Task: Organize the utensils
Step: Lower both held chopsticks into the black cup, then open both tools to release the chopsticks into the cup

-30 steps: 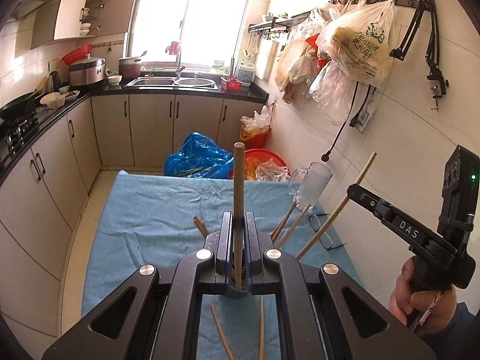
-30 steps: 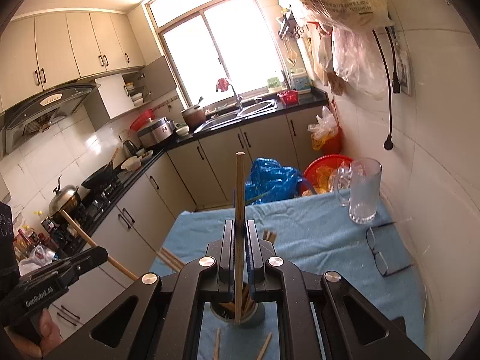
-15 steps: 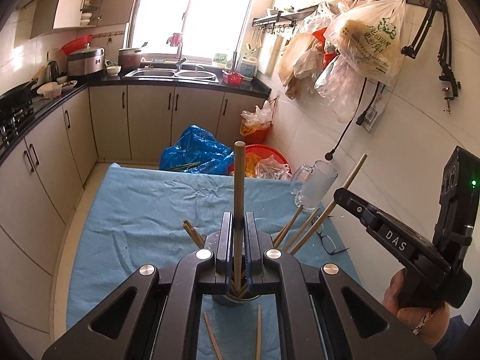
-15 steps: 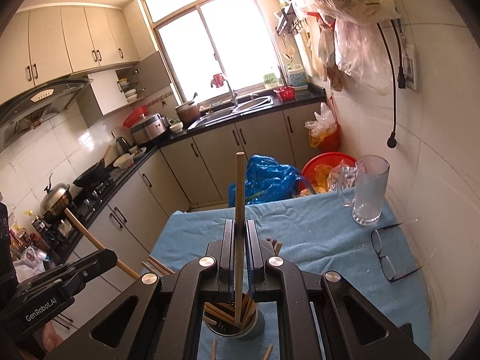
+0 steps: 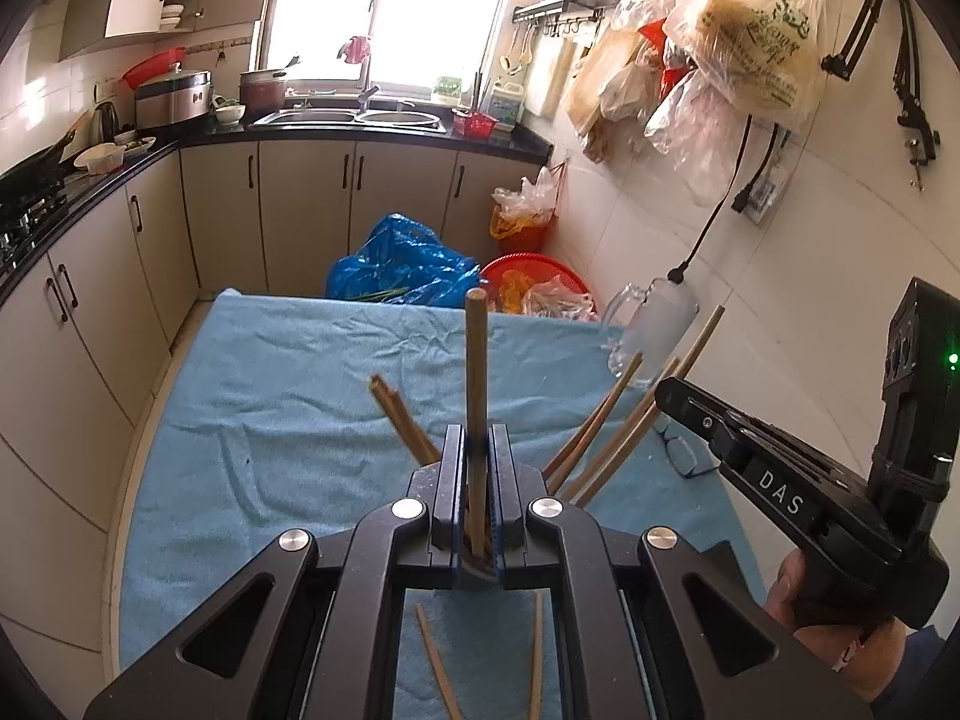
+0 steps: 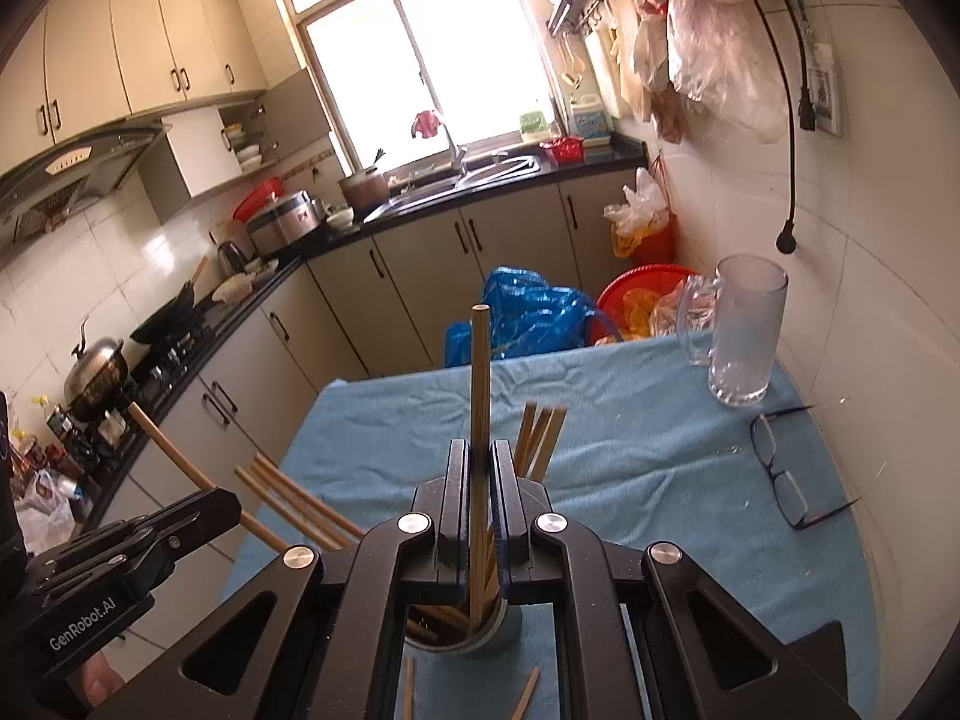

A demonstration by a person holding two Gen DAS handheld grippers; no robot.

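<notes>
Each hand-held gripper (image 5: 478, 483) (image 6: 478, 483) clamps one chopstick (image 5: 477, 372) (image 6: 479, 384)

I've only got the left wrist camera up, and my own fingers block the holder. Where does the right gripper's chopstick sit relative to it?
Observer: In the right wrist view, the right gripper is shut on a chopstick whose lower end is inside the holder cup.
Operator: Is anything else in that cup?
Observer: Yes. The leaning chopsticks have their lower ends in it and fan out to both sides.
Operator: What is the dark thing past the right gripper's tip?
Observer: A pair of glasses with the arms unfolded. They lie on the blue cloth, near the glass mug but not touching it.
</notes>
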